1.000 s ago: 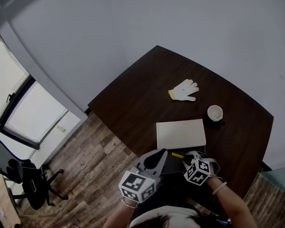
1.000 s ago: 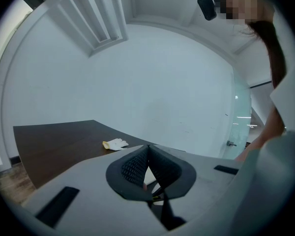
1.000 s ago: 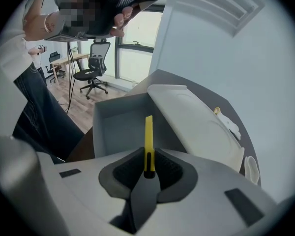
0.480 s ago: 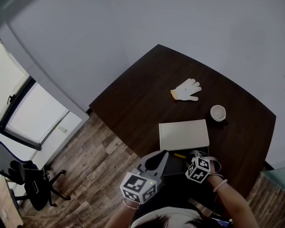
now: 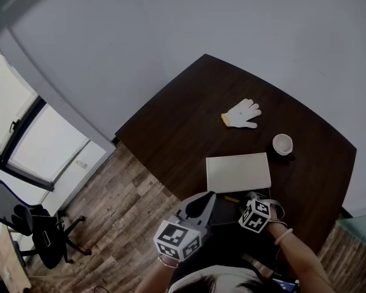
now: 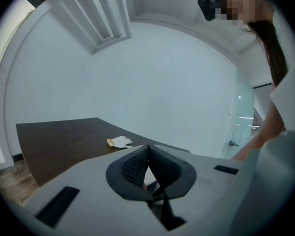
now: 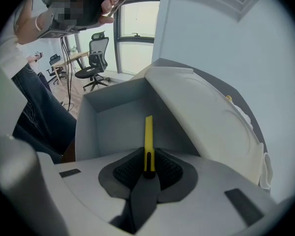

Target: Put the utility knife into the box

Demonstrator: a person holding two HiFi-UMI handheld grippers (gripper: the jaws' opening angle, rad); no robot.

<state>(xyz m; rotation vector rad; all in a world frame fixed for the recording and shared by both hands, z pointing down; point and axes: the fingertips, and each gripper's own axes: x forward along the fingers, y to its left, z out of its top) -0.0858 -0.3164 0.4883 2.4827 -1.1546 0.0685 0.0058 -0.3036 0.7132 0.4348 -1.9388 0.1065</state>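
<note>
Fingers (image 7: 125, 170) of right gripper (image 7: 148, 166) tight on utility knife (image 7: 148, 132), its rear hidden (fingers (image 6: 131, 166) of left gripper (image 6: 147, 154) together)

- The desk (image 5: 171, 133) is dark brown wood, smooth, with a soft shine.
- The glove (image 5: 241, 113) is white knitted cloth with a yellow cuff.
- The box (image 5: 238, 172) is pale, smooth and matt. Card or plastic, I cannot tell.
- The utility knife (image 7: 148, 141) is smooth yellow plastic.
- The fingers (image 7: 172, 173) of the right gripper (image 7: 148, 167) have black pads, rough with tiny bumps. Its shell is grey matt plastic.
- The cup (image 5: 282, 144) is white and glossy.
</note>
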